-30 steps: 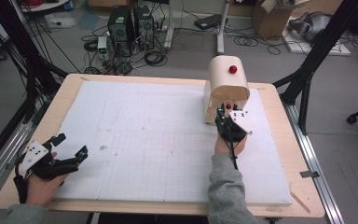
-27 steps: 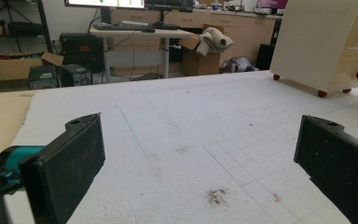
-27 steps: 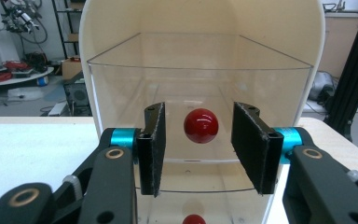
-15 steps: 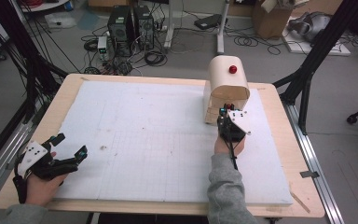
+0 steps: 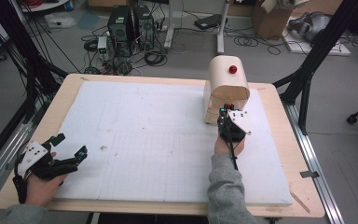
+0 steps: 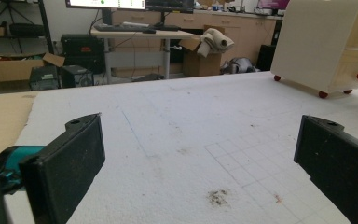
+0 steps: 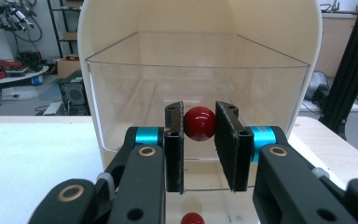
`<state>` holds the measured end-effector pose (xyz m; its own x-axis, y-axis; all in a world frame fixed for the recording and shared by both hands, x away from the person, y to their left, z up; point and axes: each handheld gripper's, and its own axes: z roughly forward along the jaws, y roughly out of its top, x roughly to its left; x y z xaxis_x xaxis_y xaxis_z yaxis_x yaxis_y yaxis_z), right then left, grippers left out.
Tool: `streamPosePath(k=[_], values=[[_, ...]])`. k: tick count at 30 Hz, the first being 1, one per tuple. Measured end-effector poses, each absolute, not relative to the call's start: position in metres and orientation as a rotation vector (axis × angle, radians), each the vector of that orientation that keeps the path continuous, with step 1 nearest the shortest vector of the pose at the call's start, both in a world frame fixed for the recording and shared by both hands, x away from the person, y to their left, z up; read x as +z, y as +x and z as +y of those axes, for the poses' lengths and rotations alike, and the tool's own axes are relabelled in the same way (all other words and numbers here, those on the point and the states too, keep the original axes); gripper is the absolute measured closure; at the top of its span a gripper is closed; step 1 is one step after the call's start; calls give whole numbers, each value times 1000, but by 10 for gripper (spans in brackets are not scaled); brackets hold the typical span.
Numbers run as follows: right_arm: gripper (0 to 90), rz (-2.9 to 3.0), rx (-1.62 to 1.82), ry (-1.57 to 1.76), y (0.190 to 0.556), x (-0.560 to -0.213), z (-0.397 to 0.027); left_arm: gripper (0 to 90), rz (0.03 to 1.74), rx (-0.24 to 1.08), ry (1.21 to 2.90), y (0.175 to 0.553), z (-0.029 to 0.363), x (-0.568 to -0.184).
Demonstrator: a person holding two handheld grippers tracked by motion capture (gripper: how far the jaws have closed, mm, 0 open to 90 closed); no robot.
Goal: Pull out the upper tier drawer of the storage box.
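Note:
A cream arched box with a red knob on top stands at the far right of the white foam board. Its near end holds a clear plastic drawer with a red ball knob on the front. My right gripper is shut on that ball knob, both jaws touching its sides; in the high view the right gripper sits against the box's near end. My left gripper lies wide open at the board's near left corner, nothing between its jaws. The box shows far off, on small red feet.
The foam board covers most of a wooden table, with bare wood strips at each side. A dark stain marks the board near the left gripper. Computers and cables lie on the floor beyond the far edge.

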<state>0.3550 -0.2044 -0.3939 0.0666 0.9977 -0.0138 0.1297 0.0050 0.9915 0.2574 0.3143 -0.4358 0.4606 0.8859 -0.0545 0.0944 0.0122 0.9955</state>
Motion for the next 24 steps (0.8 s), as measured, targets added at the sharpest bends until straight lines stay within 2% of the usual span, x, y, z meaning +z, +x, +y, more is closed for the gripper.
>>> streamPosePath(k=[24], values=[[738, 1247, 1114, 1326, 322, -395, -205, 22, 918, 788, 1433, 256, 315, -435]])
